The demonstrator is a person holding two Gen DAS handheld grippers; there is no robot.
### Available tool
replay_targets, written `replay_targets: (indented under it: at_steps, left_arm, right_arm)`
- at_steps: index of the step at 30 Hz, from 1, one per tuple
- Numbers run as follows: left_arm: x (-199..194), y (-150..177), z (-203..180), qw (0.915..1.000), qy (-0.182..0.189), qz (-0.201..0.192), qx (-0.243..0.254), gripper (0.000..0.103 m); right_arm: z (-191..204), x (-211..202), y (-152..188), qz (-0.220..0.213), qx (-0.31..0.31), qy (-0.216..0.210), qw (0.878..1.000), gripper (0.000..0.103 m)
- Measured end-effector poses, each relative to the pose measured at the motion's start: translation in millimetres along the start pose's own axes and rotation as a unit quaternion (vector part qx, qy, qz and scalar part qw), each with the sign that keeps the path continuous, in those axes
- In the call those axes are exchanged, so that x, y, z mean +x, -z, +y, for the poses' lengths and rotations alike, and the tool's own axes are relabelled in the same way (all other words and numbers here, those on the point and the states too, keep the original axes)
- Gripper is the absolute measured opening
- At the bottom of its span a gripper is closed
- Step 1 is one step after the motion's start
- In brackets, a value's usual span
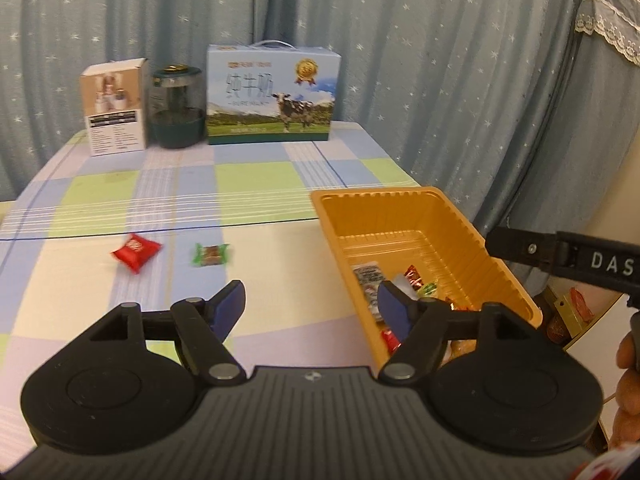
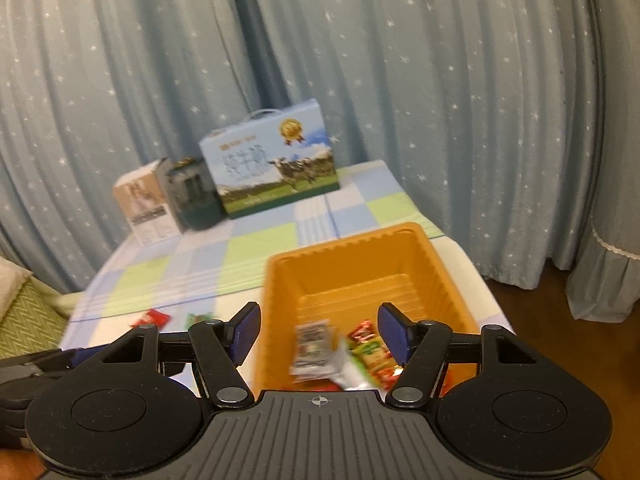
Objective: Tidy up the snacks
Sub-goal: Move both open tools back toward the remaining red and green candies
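While I hold both tools above the checked counter (image 1: 248,184), the left gripper (image 1: 311,300) has its fingers apart with nothing between them, and the right gripper (image 2: 319,330) likewise stands apart and empty over the orange ribbed plastic tray (image 2: 404,248). Wrapped snacks (image 2: 344,352) lie piled in its near end. A red packet (image 1: 135,251) and a green-wrapped candy (image 1: 211,254) lie left of the tray.

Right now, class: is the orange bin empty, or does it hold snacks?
Partly filled: the orange bin holds several wrapped snacks at its near end; the far end is bare.
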State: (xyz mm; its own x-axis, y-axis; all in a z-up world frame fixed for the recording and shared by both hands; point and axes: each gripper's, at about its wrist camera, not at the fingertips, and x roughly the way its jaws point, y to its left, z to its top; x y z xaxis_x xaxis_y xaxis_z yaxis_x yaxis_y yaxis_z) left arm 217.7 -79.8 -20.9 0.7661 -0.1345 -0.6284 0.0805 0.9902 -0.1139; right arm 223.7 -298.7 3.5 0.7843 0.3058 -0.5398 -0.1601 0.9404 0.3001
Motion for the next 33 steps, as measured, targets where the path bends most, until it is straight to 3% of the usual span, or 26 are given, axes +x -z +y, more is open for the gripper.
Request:
replay_targets:
  at_steps: [9,19,33]
  left_arm:
    - [-57,20,37,0.9995,-0.026,-0.014,-0.014,0.081]
    - [-102,47,79,0.9978,-0.048,-0.018,-0.041,0.084]
    - [-126,70,127,0.9942,-0.084,-0.016,-0.066,0.086]
  right_arm:
    - [50,-27,26,0.006,0.006,-0.036,0.999,0.065]
    - [86,-37,59,0.023,0.005,-0.057,0.998,0.065]
    - [108,-35,90,0.053,-0.011,-0.063,0.997,0.065]
